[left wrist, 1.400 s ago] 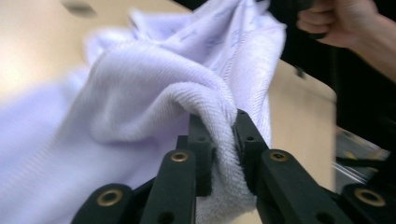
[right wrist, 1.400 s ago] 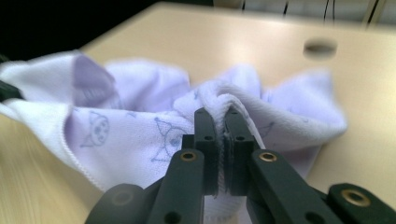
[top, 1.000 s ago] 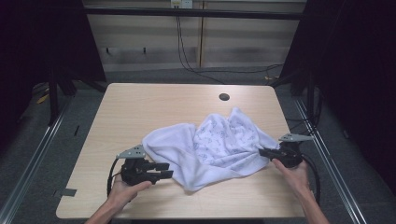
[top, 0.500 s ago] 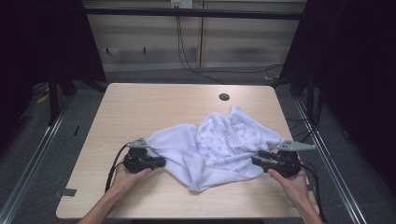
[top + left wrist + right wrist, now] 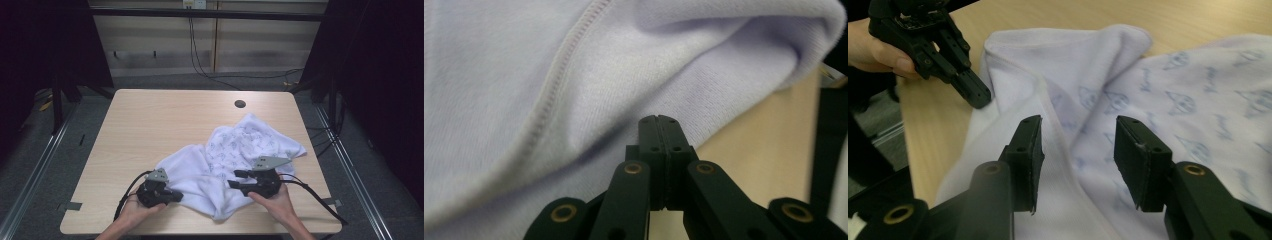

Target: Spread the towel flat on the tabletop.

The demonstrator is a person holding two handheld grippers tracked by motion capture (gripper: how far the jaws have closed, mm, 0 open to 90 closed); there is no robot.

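Note:
A white cloth (image 5: pixel 235 150) with a faint blue print lies crumpled on the right half of the wooden table (image 5: pixel 165 125). My left gripper (image 5: pixel 177 196) sits at the cloth's near left edge. In the left gripper view its jaws are pressed together, tips (image 5: pixel 657 120) against the cloth (image 5: pixel 574 75), with no fabric seen between them. My right gripper (image 5: pixel 234 179) hovers over the cloth's near right part, pointing left. Its jaws (image 5: pixel 1078 150) stand open above a seam of the cloth (image 5: pixel 1198 100), and the left gripper (image 5: pixel 977 100) touches the fabric's edge beyond.
A dark round hole (image 5: pixel 240 104) is set in the tabletop near the far edge. Black cables (image 5: pixel 320 200) trail from both grippers toward the front edge. Metal rails run along the floor on both sides of the table.
The right gripper has moved left, in over the cloth's near part. The left gripper has drawn back toward the front edge and slightly right. The cloth's near fold has shifted a little.

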